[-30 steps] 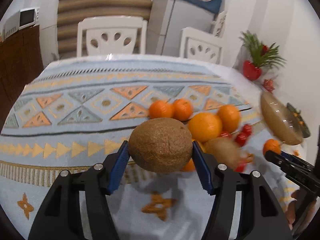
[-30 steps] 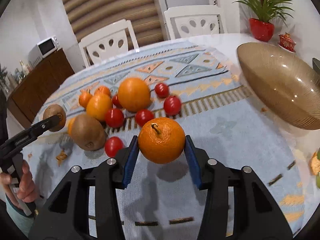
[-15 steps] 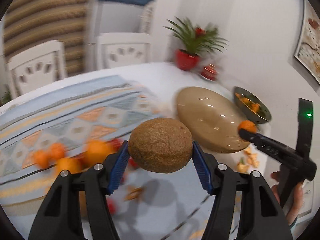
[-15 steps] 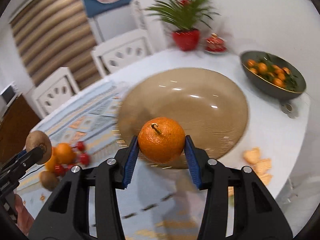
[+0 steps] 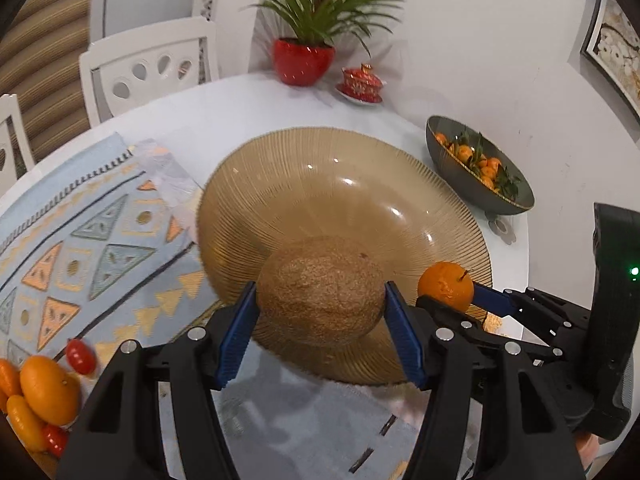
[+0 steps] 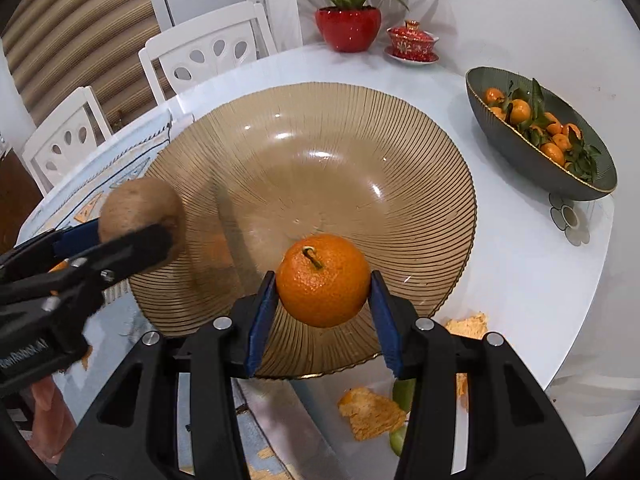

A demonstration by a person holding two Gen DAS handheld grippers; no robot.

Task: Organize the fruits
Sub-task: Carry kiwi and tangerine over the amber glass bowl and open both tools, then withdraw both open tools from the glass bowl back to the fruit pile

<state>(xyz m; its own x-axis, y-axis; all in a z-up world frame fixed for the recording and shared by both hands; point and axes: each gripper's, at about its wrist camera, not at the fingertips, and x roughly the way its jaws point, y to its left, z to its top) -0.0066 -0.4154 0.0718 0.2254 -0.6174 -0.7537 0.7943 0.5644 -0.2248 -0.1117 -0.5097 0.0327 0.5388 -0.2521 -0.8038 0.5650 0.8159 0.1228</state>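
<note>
My left gripper (image 5: 320, 320) is shut on a brown kiwi (image 5: 320, 290), held over the near left rim of the big amber glass bowl (image 5: 320, 184). The right gripper (image 6: 322, 300) is shut on a small orange with a stem (image 6: 323, 280), above the bowl's near side (image 6: 320, 160). Each gripper shows in the other's view: the orange (image 5: 446, 286) at the right of the left wrist view, the kiwi (image 6: 140, 216) at the left of the right wrist view. Nothing lies in the bowl. Loose oranges (image 5: 48, 388) and cherry tomatoes (image 5: 80, 356) remain on the patterned cloth at far left.
A dark green bowl of tangerines with leaves (image 6: 540, 128) stands at the right on the white table. A red potted plant (image 6: 348, 26) and a red lidded cup (image 6: 412, 42) are at the back. Orange peel scraps (image 6: 368, 412) lie near the front edge. White chairs (image 6: 208, 56) ring the table.
Both grippers swung right from the fruit pile on the cloth to the amber bowl, each still holding its fruit. The bowl now fills the middle of both views.
</note>
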